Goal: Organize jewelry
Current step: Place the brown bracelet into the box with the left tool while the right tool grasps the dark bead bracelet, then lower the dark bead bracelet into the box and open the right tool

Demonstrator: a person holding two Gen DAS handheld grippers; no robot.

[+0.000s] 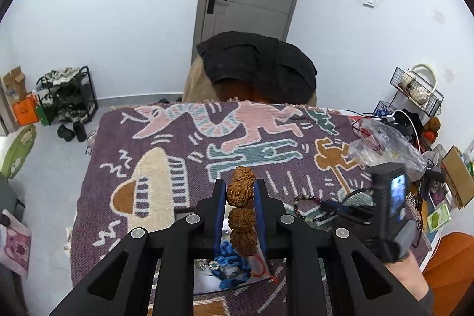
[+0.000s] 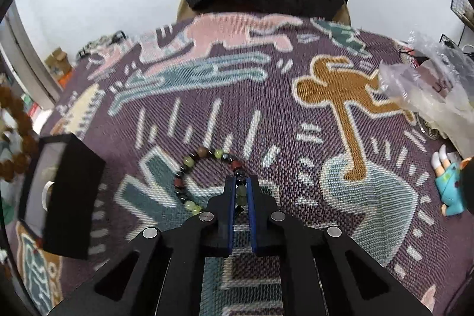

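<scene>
Left wrist view: my left gripper clamps the nut bracelet hanging over the box; right gripper, probably closed, pinches the bead bracelet mid-blanket.

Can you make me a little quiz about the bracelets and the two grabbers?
1. True or false: the left gripper holds the big brown bumpy-bead bracelet.
2. What lies under the left gripper? A) blue bead jewelry B) a watch C) a spoon
3. Fill in: the right gripper is closed on the ____ bracelet lying on the patterned cloth.

Key: 1 true; 2 A; 3 mixed-color bead (green, red, dark).
</scene>
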